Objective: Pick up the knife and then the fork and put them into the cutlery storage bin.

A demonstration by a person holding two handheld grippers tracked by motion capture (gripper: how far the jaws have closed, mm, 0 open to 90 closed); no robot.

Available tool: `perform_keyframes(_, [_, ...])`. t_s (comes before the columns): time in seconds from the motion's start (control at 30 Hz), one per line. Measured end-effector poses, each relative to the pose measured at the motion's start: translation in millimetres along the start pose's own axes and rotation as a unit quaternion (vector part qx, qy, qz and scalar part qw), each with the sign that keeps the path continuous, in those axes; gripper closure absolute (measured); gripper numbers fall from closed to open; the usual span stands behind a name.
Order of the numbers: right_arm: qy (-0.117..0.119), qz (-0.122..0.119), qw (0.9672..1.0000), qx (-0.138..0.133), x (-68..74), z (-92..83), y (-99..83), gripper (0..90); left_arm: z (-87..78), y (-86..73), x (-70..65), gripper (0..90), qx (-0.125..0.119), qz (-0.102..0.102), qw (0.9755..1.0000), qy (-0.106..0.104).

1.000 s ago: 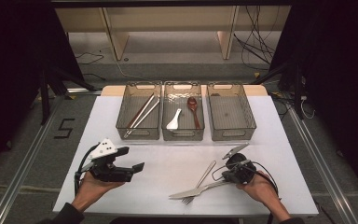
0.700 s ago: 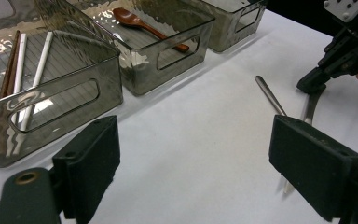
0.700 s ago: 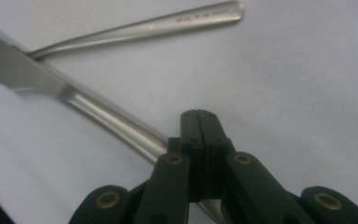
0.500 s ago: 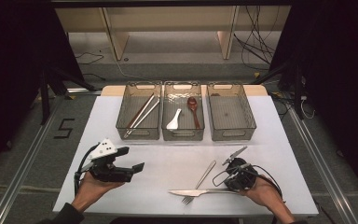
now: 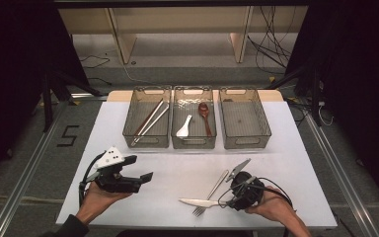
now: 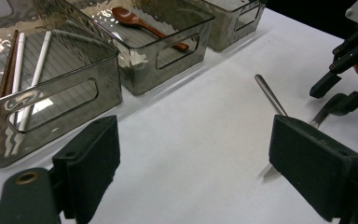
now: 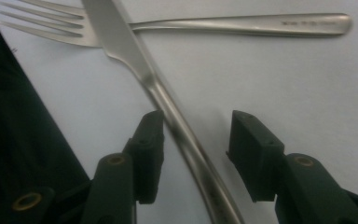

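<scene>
A steel knife (image 5: 200, 202) lies on the white table (image 5: 286, 163) near its front edge, its blade crossing a fork (image 5: 216, 185). In the right gripper view the knife (image 7: 135, 60) runs up between my open jaws, its handle against the left one, and the fork (image 7: 242, 23) lies across the top. My right gripper (image 5: 231, 196) points left, open around the knife handle (image 7: 196, 126). My left gripper (image 5: 147, 177) is held above the table at the front left, open wide and holding nothing (image 6: 200, 154).
Three clear grey bins stand in a row at the back. The left bin (image 5: 145, 143) holds chopsticks (image 5: 150, 121). The middle bin (image 5: 193, 143) holds a white spoon (image 5: 183, 127) and a brown spoon (image 5: 205, 116). The right bin (image 5: 246, 143) holds nothing.
My right gripper has drawn back toward the front edge, and the knife's handle end swung with it, so the knife now lies level across the fork. The left gripper has stayed put.
</scene>
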State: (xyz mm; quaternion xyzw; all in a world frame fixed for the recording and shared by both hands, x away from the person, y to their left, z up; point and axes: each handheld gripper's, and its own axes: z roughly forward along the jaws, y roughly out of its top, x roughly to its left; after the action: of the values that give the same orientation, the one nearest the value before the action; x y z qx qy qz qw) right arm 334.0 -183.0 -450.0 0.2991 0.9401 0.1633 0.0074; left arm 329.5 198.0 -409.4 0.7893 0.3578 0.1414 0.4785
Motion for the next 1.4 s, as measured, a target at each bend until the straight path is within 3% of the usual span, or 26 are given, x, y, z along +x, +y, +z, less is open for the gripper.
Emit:
perform_keyframes(0.23, [-0.011, -0.016, 0.9995, 0.025, 7.6, 5.9, 7.2, 47.8, -0.4, 0.3, 0.1, 15.9, -0.002, 0.001, 1.0000, 0.002])
perform_keyframes(0.57, [-0.017, -0.035, 0.9978, 0.054, 9.0, 10.0, 10.2, 64.6, -0.5, 0.2, -0.1, 15.9, -0.003, 0.001, 1.0000, 0.003])
perform_keyframes(0.8, [-0.034, -0.063, 0.9954, 0.064, 14.6, 11.9, 12.0, 67.8, -0.4, 0.1, -0.8, 15.9, -0.001, 0.003, 1.0000, 0.002])
perform_keyframes(1.0, [-0.034, -0.070, 0.9943, 0.073, 15.0, 12.2, 13.8, 70.6, -0.2, 0.2, -1.1, 15.9, -0.002, 0.002, 1.0000, 0.002])
perform_keyframes(1.13, [-0.031, -0.076, 0.9936, 0.078, 17.5, 12.6, 15.0, 78.8, 0.0, 0.1, -1.6, 15.9, -0.001, 0.003, 1.0000, 0.002])
perform_keyframes(1.4, [-0.031, -0.081, 0.9928, 0.083, 17.3, 13.0, 16.9, 79.2, 0.4, 0.4, -1.6, 15.9, -0.001, 0.005, 1.0000, 0.002])
